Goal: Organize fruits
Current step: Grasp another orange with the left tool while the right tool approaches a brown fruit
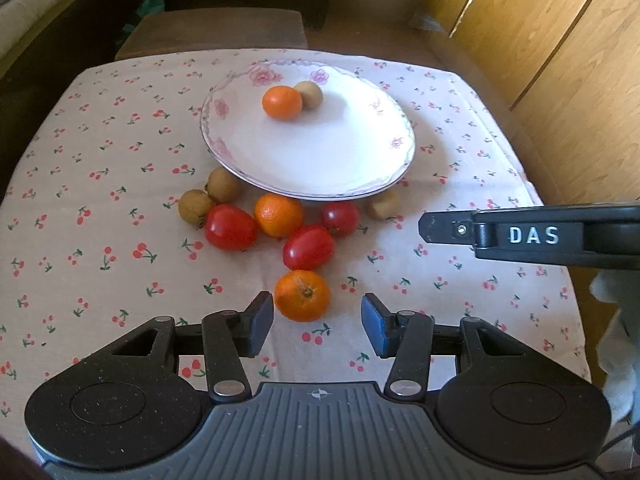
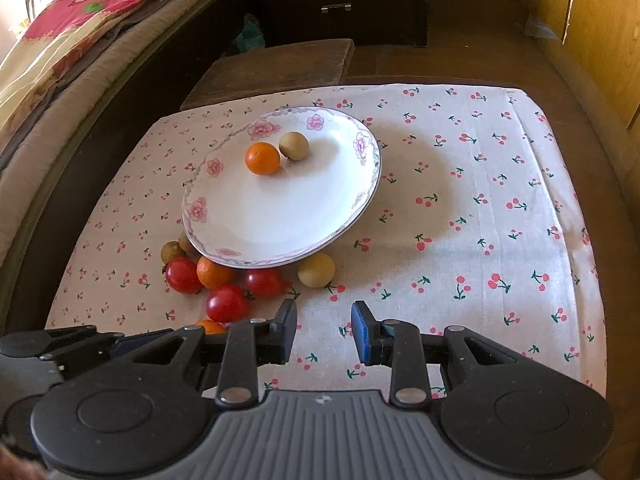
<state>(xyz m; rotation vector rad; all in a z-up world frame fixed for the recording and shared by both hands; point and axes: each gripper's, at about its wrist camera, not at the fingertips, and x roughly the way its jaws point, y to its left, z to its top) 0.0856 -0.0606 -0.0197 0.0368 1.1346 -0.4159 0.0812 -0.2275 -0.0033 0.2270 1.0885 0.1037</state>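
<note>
A white floral plate [image 1: 332,168] [image 2: 280,224] holds one orange [image 1: 282,103] [image 2: 262,158] and one brown round fruit [image 1: 309,95] [image 2: 294,145]. In front of the plate lie loose fruits on the cloth: red tomatoes [image 1: 230,227] [image 2: 227,303], oranges [image 1: 279,215] [image 2: 214,273] and brown fruits [image 1: 223,185] [image 2: 316,270]. My left gripper [image 1: 317,322] is open and empty, with the nearest orange [image 1: 302,295] just ahead between its jaws. My right gripper [image 2: 324,332] is open and empty over bare cloth, right of the fruit pile; its side shows in the left wrist view [image 1: 532,236].
The table has a white cherry-print cloth [image 1: 460,300] [image 2: 480,220]. A dark wooden stool [image 2: 276,68] stands behind it, a bed with bedding [image 2: 80,40] to the left, and wooden cabinets [image 1: 560,40] to the right.
</note>
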